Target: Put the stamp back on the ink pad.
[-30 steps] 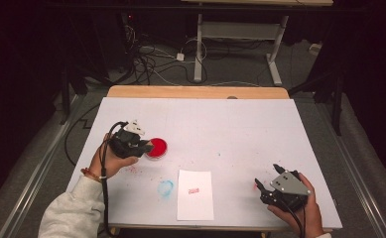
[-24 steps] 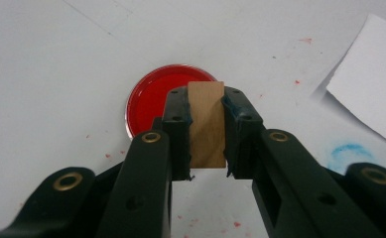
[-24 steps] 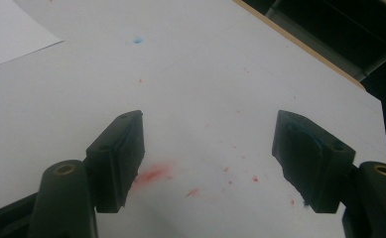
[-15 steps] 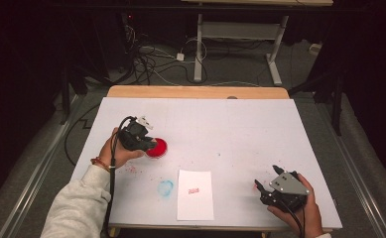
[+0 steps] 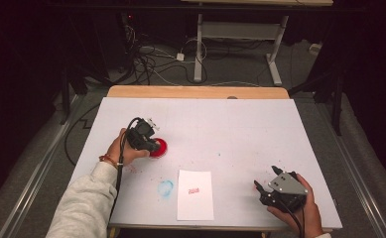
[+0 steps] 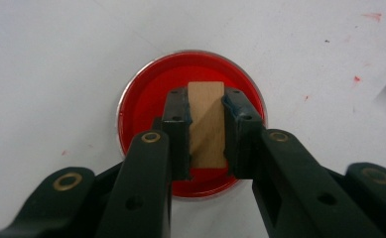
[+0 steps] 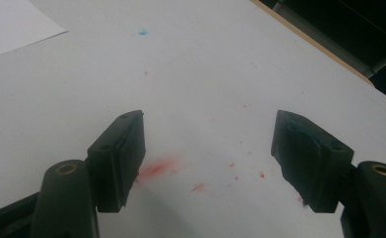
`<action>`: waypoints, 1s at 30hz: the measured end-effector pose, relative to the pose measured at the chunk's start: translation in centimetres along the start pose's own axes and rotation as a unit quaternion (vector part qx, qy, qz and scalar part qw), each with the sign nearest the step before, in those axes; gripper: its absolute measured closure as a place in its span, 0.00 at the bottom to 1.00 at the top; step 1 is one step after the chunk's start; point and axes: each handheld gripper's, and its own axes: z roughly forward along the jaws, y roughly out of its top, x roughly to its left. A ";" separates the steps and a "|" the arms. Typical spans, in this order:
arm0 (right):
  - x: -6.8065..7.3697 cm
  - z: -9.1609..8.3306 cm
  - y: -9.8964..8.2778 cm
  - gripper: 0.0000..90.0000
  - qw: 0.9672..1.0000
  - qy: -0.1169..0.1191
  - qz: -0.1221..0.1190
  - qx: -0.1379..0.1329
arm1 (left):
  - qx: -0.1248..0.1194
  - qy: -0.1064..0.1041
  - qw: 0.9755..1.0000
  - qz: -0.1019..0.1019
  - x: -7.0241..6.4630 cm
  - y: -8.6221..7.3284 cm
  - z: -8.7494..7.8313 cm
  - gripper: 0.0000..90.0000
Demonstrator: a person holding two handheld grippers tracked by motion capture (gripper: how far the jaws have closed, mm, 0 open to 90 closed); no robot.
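While gripping a flat wooden block, left gripper overhangs round glossy red dish.

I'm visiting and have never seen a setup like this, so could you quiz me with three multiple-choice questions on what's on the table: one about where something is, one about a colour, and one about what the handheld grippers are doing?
1. Where does the white paper sheet lie?
A. at the table's far edge
B. near the person's edge, between the two hands
C. under the dish

2. What colour is the round dish?
A. blue
B. green
C. red

3. What is the left gripper doing?
A. shut on a wooden block over the dish
B. open with nothing in it
C. lying on the paper

Answers:
1 B, the high view shows the sheet at the near edge, between the left gripper and the right gripper.
2 C, the left gripper view shows it bright red.
3 A, that view shows both jaws pressed on the block's sides; the right gripper's jaws stand wide apart.
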 end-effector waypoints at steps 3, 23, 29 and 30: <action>0.0 0.0 0.0 0.33 1.000 0.000 0.001 0.001 | -0.002 -0.002 1.000 0.000 0.1 0.0 0.1 0.81; 0.1 0.1 0.0 0.34 1.000 0.002 -0.004 0.004 | -0.035 0.005 0.999 -0.009 0.0 -0.7 -0.4 0.68; 0.2 0.0 0.0 0.34 1.000 0.001 -0.006 0.004 | -0.078 0.016 0.997 -0.006 -0.5 -1.0 -1.6 0.64; 0.2 0.0 0.0 0.34 1.000 0.001 -0.006 0.004 | -0.086 0.021 0.996 -0.003 -0.6 -1.1 -1.9 0.63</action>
